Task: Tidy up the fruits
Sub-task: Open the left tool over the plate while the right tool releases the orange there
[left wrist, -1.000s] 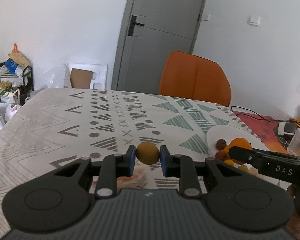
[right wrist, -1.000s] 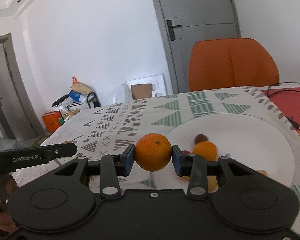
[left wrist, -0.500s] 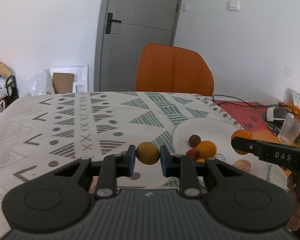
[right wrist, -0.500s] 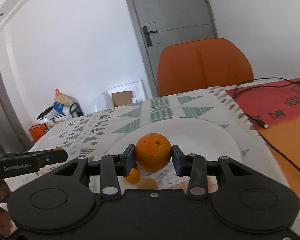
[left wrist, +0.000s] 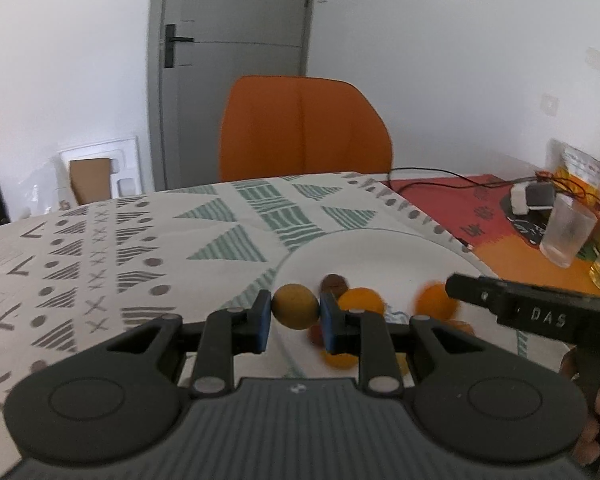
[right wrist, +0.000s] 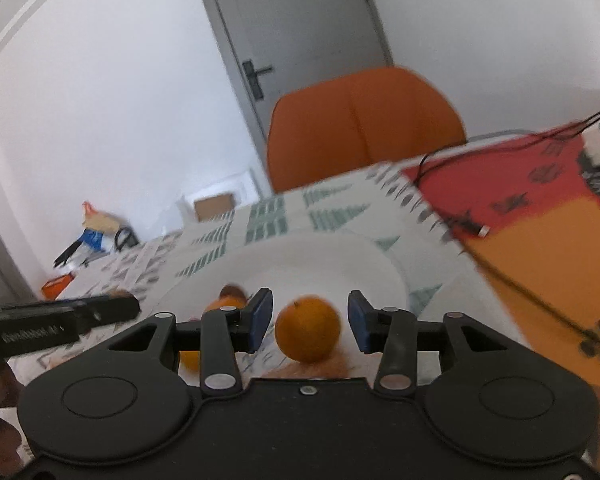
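Left gripper (left wrist: 292,316) clamped on yellowish fruit (left wrist: 294,311) at white plate (left wrist: 380,248) rim. Right gripper (right wrist: 309,322), side marked "DAS", jaws opening; orange (right wrist: 308,328) loose between them over plate.

The surface (left wrist: 100,264) wears a cream cloth patterned with grey chevrons, crosses, dots and striped triangles, turning to green striped triangles toward the white plate (left wrist: 400,248). On the plate lie orange fruits (left wrist: 360,300) and a brown one (left wrist: 334,282). A dull yellow-brown fruit (left wrist: 295,311) sits between the blue pads (left wrist: 263,320) of the black left hand-held gripper (left wrist: 294,320). The black right hand-held gripper (right wrist: 310,322), also blue-padded, frames a bright orange (right wrist: 308,328). Beyond are a red-and-orange mat (right wrist: 540,216) with dark motifs, an orange chair (left wrist: 304,128) and a grey door (left wrist: 236,60).
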A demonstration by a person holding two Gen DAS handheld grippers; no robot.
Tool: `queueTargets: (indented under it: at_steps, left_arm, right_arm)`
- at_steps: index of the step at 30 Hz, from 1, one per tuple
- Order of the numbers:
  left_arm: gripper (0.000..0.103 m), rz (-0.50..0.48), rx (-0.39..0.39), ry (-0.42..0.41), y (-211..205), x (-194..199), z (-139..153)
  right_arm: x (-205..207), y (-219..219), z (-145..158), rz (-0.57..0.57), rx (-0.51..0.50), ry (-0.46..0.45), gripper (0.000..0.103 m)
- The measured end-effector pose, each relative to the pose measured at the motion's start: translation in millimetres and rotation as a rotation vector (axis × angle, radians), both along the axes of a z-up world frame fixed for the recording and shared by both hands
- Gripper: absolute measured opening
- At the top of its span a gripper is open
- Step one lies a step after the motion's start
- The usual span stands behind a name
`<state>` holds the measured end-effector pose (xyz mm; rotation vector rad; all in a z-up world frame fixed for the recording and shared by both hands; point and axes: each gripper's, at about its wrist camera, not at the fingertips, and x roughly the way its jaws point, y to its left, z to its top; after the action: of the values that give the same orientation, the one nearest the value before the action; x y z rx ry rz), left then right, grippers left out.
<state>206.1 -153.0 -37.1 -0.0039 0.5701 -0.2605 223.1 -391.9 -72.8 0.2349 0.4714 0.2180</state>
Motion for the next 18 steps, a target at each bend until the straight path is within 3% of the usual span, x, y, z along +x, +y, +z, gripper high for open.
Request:
queueTargets:
  at_steps: [2,7,11,18]
  left_arm:
    - [0.024,-0.02,0.005,0.004,-9.1,2.4,-1.7]
    - [0.024,-0.058,0.015,0.008,-26.3,6.5,-3.7]
    - [0.024,-0.071,0.016,0.009,-33.6,8.3,-3.7]
    - [0.025,-0.082,-0.007,-0.001,-36.0,6.2,1.9]
  right_arm:
    - [0.6,-6.0,0.0,0.001,0.04,0.009,0.05]
    - [0.0,-4.2,0.2,-0.014,0.0,0.016,0.053]
    - [0.3,-7.7,1.1,0.016,0.056,0.026,0.062]
    - [-0.3,-8.6,1.3,0.004,0.063,0.026,0.067]
